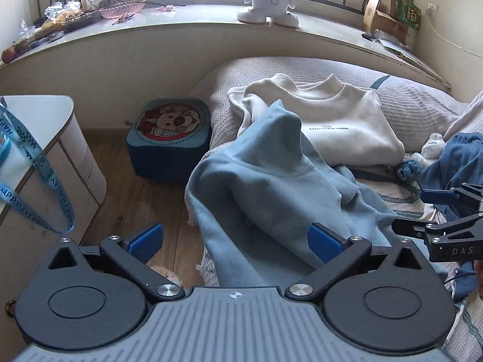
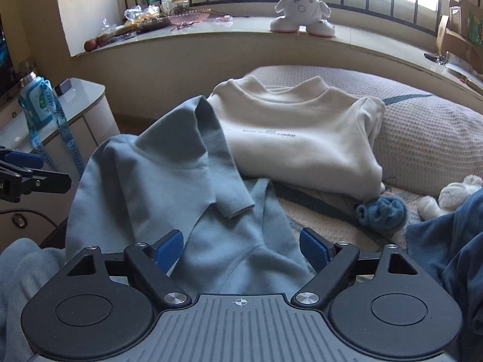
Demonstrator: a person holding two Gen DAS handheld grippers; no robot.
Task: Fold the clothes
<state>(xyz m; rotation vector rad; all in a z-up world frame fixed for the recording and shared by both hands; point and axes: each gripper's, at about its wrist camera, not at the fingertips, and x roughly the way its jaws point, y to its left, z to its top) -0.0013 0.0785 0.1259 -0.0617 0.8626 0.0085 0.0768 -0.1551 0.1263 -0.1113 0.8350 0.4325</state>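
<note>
A light blue sweatshirt [image 1: 256,187] lies crumpled on the bed, one part peaked up, its edge hanging over the bed's side. My left gripper [image 1: 235,241] stands open just above its near folds, pads not pressing cloth. The same blue sweatshirt [image 2: 169,175] fills the right wrist view, a sleeve draped across it. My right gripper [image 2: 241,249] is open over the cloth, touching nothing I can see. Behind lies a folded cream sweatshirt [image 1: 341,120] [image 2: 302,138]. The right gripper [image 1: 434,211] shows at the right edge of the left view, the left gripper [image 2: 27,172] at the left edge of the right view.
A dark blue garment [image 2: 446,241], a rolled blue sock [image 2: 380,211] and a small white plush toy [image 2: 449,196] lie on the bed at right. A bear-print stool [image 1: 170,132] and white cabinet [image 1: 54,138] stand on the wooden floor. A toy robot [image 1: 268,3] stands on the windowsill.
</note>
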